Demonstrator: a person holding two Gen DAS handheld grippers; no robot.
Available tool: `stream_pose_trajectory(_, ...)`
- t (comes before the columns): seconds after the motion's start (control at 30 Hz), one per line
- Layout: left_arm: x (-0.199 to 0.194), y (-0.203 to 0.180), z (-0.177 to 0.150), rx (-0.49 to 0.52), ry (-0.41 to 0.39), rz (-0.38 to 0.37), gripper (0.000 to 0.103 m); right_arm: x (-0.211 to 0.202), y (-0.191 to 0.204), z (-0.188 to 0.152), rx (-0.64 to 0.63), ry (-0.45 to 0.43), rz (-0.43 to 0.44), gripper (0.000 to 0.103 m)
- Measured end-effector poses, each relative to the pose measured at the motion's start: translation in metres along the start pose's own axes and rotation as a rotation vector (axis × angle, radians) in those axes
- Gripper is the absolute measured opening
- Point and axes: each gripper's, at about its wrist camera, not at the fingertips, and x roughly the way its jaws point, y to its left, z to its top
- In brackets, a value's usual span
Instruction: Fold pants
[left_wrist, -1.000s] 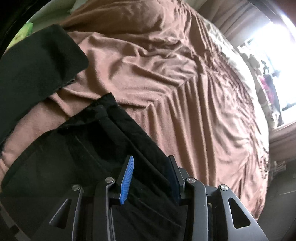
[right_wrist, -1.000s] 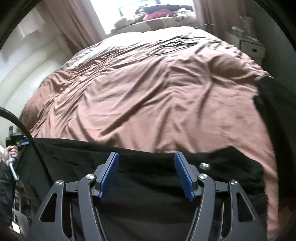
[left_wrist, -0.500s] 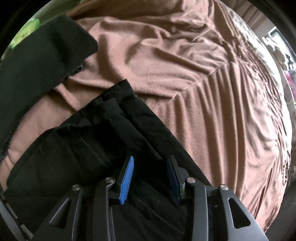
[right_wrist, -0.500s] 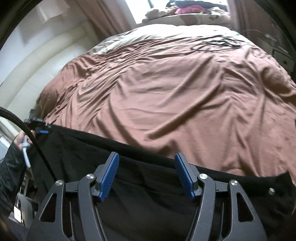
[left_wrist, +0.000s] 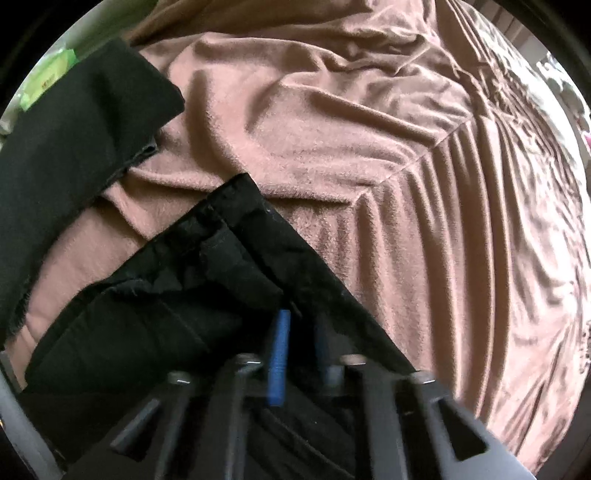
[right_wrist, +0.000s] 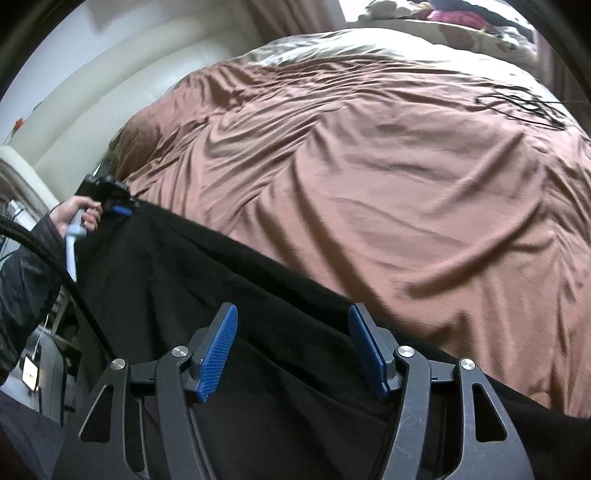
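Two grippers work black pants (right_wrist: 229, 295) spread on a brown-covered bed (right_wrist: 388, 177): left gripper (left_wrist: 301, 332) has just clamped onto the fabric's edge, right gripper (right_wrist: 291, 347) hovers, jaws apart.

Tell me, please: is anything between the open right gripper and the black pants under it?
Nothing visible is in the way. The right gripper hangs open directly over the black pants, with only bare fabric between its blue pads. The left gripper has just closed on the pants' far edge, away from that spot. The brown bedspread beyond is bare.
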Motion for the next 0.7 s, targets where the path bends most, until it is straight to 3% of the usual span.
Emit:
stream_pose_trajectory(0.27,-0.02,0.027,-0.01,-0.032,-0.065,-0.169,0.002,0.045,0.031,0.023,-0.113,0.067,0.051,0.061)
stream_pose_trajectory(0.7,-0.032,0.045,-0.019,-0.035,-0.118,-0.298,0.001,0.118,0.061,0.058,-0.235,0.183,0.076,0.061)
